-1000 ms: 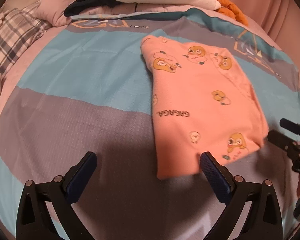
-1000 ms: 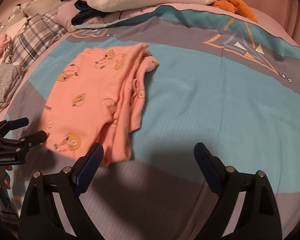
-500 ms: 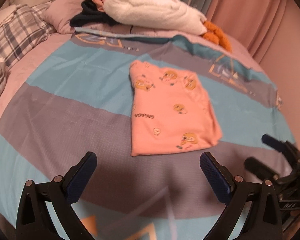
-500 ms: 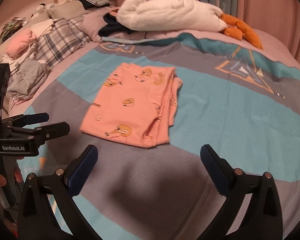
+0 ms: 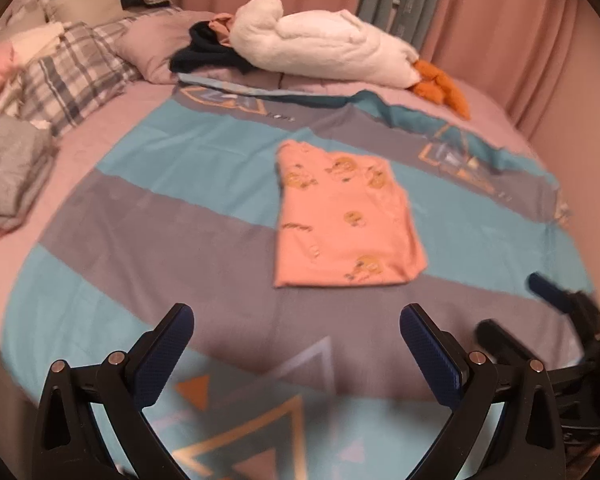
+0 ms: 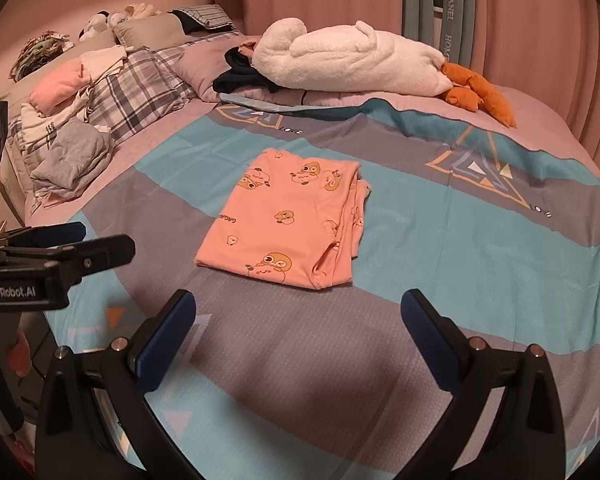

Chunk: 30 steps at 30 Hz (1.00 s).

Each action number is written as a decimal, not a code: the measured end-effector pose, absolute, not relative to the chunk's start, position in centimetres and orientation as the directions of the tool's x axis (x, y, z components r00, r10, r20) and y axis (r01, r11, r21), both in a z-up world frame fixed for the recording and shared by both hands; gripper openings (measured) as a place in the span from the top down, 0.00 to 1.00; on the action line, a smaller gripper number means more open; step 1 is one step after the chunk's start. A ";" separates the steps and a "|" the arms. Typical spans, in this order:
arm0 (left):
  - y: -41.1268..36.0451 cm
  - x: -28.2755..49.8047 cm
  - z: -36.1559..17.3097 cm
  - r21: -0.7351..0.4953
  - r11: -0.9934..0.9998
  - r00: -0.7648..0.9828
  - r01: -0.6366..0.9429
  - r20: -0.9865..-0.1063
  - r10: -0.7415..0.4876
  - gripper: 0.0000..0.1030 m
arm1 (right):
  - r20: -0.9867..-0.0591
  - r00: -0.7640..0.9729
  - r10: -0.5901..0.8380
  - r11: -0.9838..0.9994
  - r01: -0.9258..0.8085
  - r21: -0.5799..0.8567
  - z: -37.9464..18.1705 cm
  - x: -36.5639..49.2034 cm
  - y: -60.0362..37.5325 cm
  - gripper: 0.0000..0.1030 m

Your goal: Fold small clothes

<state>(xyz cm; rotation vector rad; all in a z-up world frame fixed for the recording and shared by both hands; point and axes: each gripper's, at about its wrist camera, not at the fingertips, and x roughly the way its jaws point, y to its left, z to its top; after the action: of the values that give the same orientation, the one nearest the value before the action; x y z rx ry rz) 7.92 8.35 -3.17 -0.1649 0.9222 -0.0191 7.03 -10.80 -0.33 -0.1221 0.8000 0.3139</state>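
Note:
A folded peach garment (image 5: 342,218) (image 6: 286,222) with yellow cartoon prints lies flat on the bed, its layered edges on its right side. My left gripper (image 5: 296,352) hangs open above the bedspread, well back from the garment's near edge, with nothing between its fingers. My right gripper (image 6: 298,338) is likewise open and empty, back from the garment. Each gripper shows in the other's view: the right gripper (image 5: 540,312) at the right edge, the left gripper (image 6: 80,242) at the left edge.
The bedspread (image 6: 440,216) is teal and grey with triangle prints. A white plush toy (image 6: 352,60) with orange feet and a dark garment (image 6: 240,76) lie at the far side. Plaid pillows (image 6: 140,88) and a pile of folded clothes (image 6: 72,156) sit at the left. Pink curtains hang behind.
Both grippers have drawn back and risen from the garment, which now lies alone and looks smaller in both views. The right gripper's jaws spread a little wider.

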 end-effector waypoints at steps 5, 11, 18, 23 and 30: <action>8.1 6.6 -2.4 -0.168 0.985 0.622 -0.037 -0.775 -0.109 0.01 | -0.710 0.664 0.233 0.943 -0.332 -0.001 0.6 5.9 -10.3 0.00; 8.0 5.8 -1.7 -0.111 0.993 0.639 -0.051 -0.767 -0.053 0.01 | -0.706 0.662 0.253 0.939 -0.343 0.015 1.4 5.2 -9.9 0.00; 8.5 5.9 -2.0 -0.052 0.995 0.637 -0.085 -0.771 0.014 0.01 | -0.710 0.654 0.261 0.943 -0.328 0.045 1.5 5.4 -9.4 0.00; 8.8 6.1 -2.1 -0.042 0.996 0.632 -0.085 -0.774 0.021 0.01 | -0.714 0.650 0.258 0.944 -0.327 0.044 1.5 5.8 -9.2 0.00; 8.9 6.3 -2.1 -0.039 0.996 0.633 -0.083 -0.774 0.022 0.01 | -0.715 0.649 0.258 0.944 -0.326 0.045 1.6 6.2 -9.1 0.00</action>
<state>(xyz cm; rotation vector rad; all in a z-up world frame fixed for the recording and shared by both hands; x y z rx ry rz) 6.28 8.94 -2.13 -0.0738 0.8838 0.0606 6.20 -9.14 1.61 -0.0906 0.7981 0.3322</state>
